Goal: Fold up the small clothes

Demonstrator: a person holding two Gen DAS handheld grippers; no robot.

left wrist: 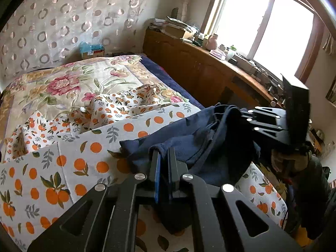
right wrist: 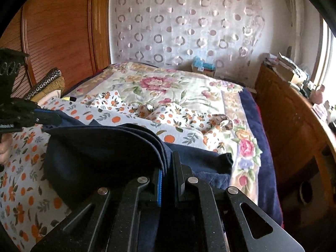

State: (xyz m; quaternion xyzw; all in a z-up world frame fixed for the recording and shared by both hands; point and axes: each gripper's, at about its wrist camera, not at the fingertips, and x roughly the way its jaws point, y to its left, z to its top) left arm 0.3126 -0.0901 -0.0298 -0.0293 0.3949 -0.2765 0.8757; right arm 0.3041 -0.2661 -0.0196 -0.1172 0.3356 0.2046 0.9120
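Bed (left wrist: 63,88) fills most of both views, covered by a floral quilt (right wrist: 168,88) with an orange-print sheet (left wrist: 84,151) spread over the near part. Wooden cabinet (left wrist: 189,63) runs along the bed's side under the window (left wrist: 262,21), clutter on top. Circle-pattern curtain (right wrist: 178,25) behind the bed's far end; wooden wardrobe door (right wrist: 58,31) at the other side in the right wrist view.

Navy garment (left wrist: 189,138) hangs lifted over the orange-print sheet, stretched between the two grippers, part of it draped down onto the bed. A crumpled orange-print cloth (left wrist: 117,107) lies farther back on the quilt, apart from the garment.

Left gripper (left wrist: 164,157): jaws together, clamped on a hem edge of the navy garment. Right gripper (right wrist: 169,163): jaws together, clamped on several stacked layers of the navy garment's folded edge. Each gripper shows in the other's view, gripping the opposite end of the cloth. Small box with blue stuff (right wrist: 202,66) sits at the far end of the bed by the curtain.
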